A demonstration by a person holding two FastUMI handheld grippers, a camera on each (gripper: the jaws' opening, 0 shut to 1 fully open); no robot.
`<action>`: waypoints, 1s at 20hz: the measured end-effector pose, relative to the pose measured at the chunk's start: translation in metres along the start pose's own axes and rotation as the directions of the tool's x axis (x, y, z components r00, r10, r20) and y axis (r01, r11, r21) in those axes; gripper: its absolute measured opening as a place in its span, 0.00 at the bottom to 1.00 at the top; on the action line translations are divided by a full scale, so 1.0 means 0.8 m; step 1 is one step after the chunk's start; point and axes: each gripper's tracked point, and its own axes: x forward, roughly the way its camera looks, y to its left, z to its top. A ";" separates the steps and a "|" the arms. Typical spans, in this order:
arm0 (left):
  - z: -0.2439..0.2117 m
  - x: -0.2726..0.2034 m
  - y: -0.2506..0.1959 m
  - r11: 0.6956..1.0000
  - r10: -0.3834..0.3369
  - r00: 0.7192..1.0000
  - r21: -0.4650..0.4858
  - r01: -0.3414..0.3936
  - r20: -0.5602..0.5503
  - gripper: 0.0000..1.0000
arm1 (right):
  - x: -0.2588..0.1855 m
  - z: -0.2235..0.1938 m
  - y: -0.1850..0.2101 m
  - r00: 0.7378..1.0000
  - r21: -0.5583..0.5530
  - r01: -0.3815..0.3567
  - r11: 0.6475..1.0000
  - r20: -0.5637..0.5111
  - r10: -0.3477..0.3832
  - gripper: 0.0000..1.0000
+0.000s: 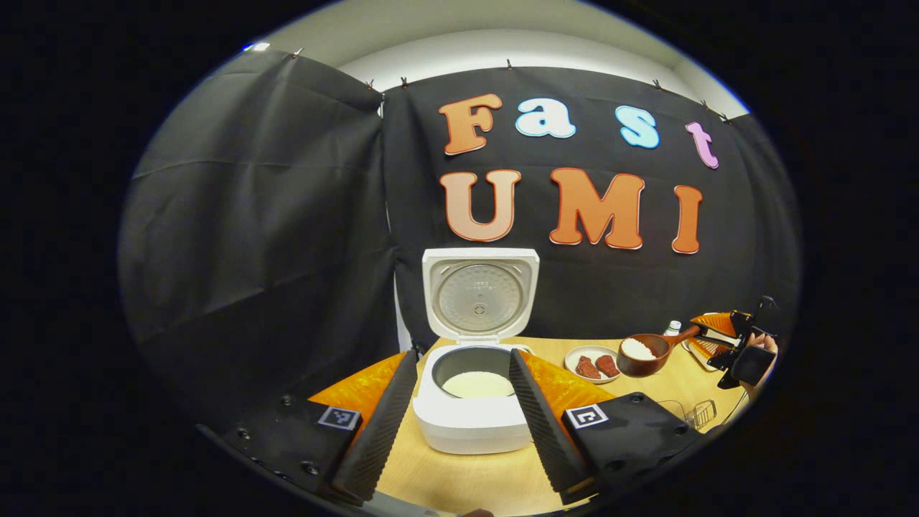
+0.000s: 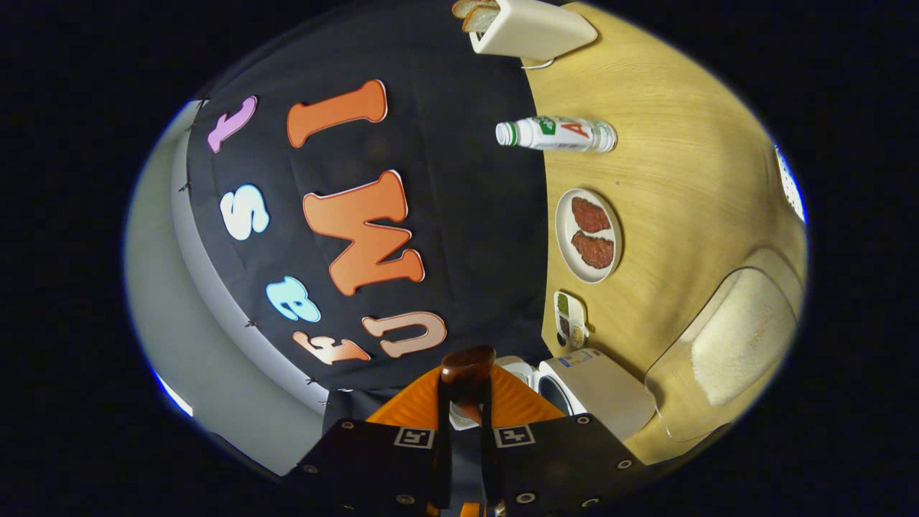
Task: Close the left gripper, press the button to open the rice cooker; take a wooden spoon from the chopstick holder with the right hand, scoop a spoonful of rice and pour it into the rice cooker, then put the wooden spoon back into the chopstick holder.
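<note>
Rice cooker on the desk, lid standing straight up at the back, white rice inside the pot. Left tool wide open and holding nothing, one finger on each side of the cooker, bare desk in front of it. Wooden spoon full of rice, up in the air to the right of the cooker, above a plate of meat. Right tool shut tight on the spoon handle. Bottle and plate of meat spaced apart along the back edge, by the black wall.
</note>
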 end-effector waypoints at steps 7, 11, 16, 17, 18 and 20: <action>-0.010 -0.023 0.061 0.995 0.099 0.995 -0.022 -0.099 0.005 0.86 | 0.100 -0.079 0.028 0.997 -0.097 0.014 0.995 -0.073 -0.021 0.16; -0.025 -0.034 0.075 0.990 0.127 0.992 -0.064 -0.128 -0.019 0.88 | 0.154 -0.110 0.042 0.996 -0.163 0.019 0.986 -0.085 -0.033 0.16; -0.037 -0.043 0.082 0.987 0.155 0.988 -0.040 -0.155 -0.019 0.86 | 0.214 -0.148 0.042 0.995 -0.366 0.034 0.930 -0.078 -0.067 0.16; -0.037 -0.044 0.085 0.986 0.162 0.987 -0.035 -0.162 -0.016 0.88 | 0.228 -0.158 0.048 0.994 -0.387 0.038 0.921 -0.081 -0.075 0.16; -0.038 -0.044 0.089 0.985 0.169 0.985 -0.033 -0.170 -0.018 0.88 | 0.238 -0.167 0.046 0.993 -0.419 0.040 0.907 -0.083 -0.082 0.16; -0.043 -0.044 0.098 0.982 0.187 0.982 -0.035 -0.188 -0.023 0.88 | 0.253 -0.183 0.040 0.991 -0.472 0.047 0.880 -0.087 -0.100 0.16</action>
